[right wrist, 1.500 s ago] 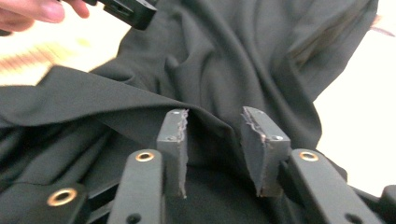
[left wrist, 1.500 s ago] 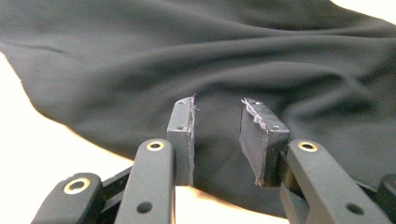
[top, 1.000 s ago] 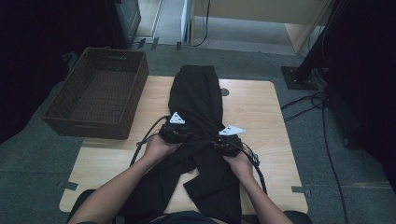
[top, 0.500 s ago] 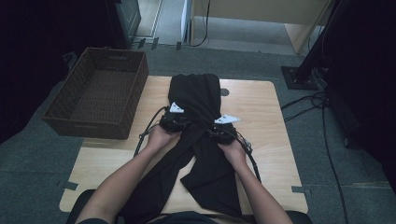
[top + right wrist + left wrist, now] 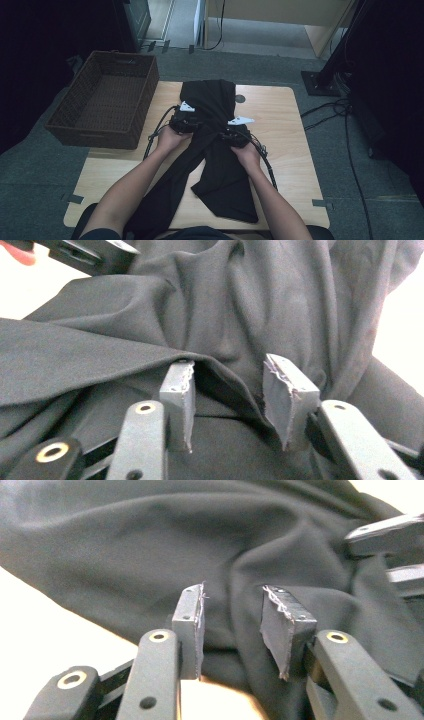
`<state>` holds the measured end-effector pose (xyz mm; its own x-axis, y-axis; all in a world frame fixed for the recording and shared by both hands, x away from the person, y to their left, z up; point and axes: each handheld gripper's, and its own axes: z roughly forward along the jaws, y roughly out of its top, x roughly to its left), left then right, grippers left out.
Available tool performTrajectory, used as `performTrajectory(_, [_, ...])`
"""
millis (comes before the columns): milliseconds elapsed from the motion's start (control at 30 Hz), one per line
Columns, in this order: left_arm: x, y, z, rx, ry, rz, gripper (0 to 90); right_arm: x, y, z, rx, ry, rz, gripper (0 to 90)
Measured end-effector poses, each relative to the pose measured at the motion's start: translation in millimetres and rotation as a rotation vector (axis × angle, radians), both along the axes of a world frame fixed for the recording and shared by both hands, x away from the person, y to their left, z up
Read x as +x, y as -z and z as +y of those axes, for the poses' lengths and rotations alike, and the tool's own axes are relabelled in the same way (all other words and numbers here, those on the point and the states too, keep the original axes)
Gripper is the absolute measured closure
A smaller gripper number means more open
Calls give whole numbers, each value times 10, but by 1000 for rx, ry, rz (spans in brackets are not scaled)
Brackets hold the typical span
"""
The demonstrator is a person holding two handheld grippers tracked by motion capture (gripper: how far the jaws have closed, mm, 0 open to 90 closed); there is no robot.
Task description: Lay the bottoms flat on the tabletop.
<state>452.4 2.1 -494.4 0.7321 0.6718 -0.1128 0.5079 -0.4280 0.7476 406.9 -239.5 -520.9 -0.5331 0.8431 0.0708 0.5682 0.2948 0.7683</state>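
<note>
A black garment (image 5: 212, 97) lies lengthwise down the middle of the wooden table (image 5: 280, 115), its near end trailing off the front edge. My left gripper (image 5: 186, 116) sits at the cloth's left edge and my right gripper (image 5: 235, 127) at its right edge, both at a bunched fold. In the left gripper view, the left gripper (image 5: 232, 625) has its jaws apart over the dark cloth (image 5: 150, 545); they have just been opening and nothing is pinched. In the right gripper view, the right gripper (image 5: 227, 400) has also just been opening; a fold of cloth (image 5: 280, 300) drapes over one pad, unpressed.
A brown wicker basket (image 5: 105, 100) stands off the table's left side, level with its far half. A small round hole (image 5: 240, 98) marks the tabletop beside the garment. Cables trail from both grippers across the wood. Dark stands and cords (image 5: 340, 105) lie on the floor at right.
Both hands have moved away from the person toward the table's far end, carrying the fold of black cloth with them. The garment's near part has slid up the table.
</note>
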Motion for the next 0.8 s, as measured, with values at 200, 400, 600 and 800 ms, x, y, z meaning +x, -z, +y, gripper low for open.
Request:
performTrajectory(200, [-390, -78, 152, -35, 71, -8, 566, -222, -64, -92, -1, -14, -23, 533])
performTrajectory(400, [-719, -48, 235, -22, 127, 29, 529, -578, -161, -119, 59, -42, -5, 507])
performTrajectory(600, [-957, -5, 284, -30, 139, 48, 525, -931, -121, -42, 19, -78, -13, 531])
performTrajectory(800, [-1007, 121, 184, 43, 171, 29, 541, -940, -21, -1, -13, -85, 16, 528])
